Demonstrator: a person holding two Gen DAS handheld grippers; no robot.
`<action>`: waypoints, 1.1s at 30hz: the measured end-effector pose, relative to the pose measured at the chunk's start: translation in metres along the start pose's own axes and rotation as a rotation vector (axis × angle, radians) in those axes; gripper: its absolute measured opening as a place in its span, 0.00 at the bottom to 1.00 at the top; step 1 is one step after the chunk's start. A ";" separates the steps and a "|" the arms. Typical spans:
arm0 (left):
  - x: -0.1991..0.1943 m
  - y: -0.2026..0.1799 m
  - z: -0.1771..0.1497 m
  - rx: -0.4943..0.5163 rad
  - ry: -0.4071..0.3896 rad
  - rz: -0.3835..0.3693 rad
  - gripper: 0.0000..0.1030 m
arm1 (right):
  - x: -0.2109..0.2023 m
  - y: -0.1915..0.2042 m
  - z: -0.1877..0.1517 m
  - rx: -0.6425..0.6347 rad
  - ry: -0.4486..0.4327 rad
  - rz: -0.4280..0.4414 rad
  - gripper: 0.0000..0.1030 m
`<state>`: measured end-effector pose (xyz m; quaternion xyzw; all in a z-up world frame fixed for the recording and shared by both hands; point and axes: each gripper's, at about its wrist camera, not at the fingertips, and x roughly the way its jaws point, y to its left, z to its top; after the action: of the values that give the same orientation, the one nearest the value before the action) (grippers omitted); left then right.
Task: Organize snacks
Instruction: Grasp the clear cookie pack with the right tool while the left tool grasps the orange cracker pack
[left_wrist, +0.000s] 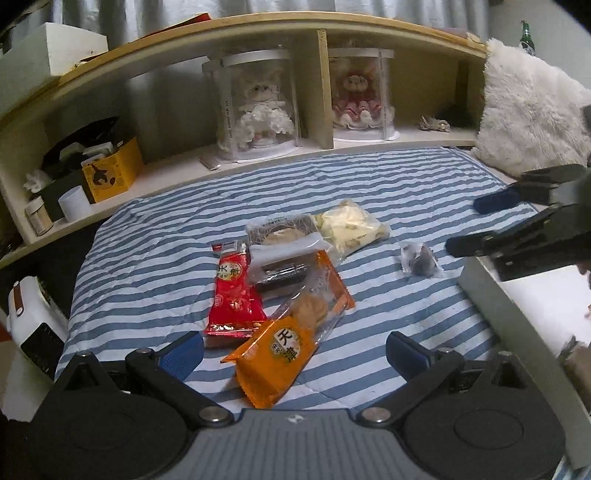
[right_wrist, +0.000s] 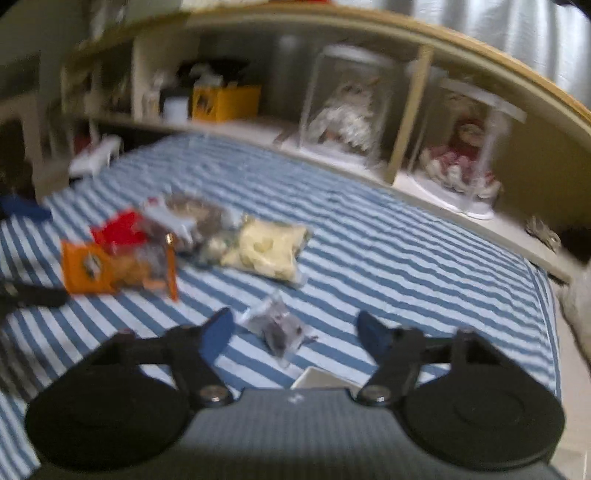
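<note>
Right claw (right_wrist: 295, 330) wide open and empty over small grey sachet (right_wrist: 279, 330), lying between its fingers near the bed's right edge, long axis diagonal; left claw (left_wrist: 295, 350) open, straddling orange packet (left_wrist: 284, 354).

Striped bedspread (left_wrist: 369, 192), wooden shelf (left_wrist: 258, 26)

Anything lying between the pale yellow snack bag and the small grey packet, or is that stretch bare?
Bare. In the left wrist view only striped bedcover shows between the pale yellow bag and the small grey packet; the blurred right wrist view agrees.
</note>
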<state>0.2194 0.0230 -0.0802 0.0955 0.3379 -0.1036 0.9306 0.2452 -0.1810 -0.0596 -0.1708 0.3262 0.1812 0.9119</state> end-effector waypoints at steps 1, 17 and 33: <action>0.001 0.001 -0.001 0.004 -0.002 -0.006 1.00 | 0.006 0.004 0.000 -0.029 0.011 0.005 0.66; 0.016 0.012 -0.010 -0.022 -0.005 -0.031 0.60 | 0.047 0.029 -0.025 -0.261 0.015 -0.038 0.34; -0.004 0.034 -0.012 -0.303 0.080 -0.129 0.16 | 0.006 0.029 -0.001 -0.068 0.016 0.102 0.31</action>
<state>0.2182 0.0587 -0.0832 -0.0635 0.3919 -0.1073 0.9115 0.2367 -0.1549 -0.0696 -0.1864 0.3356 0.2371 0.8924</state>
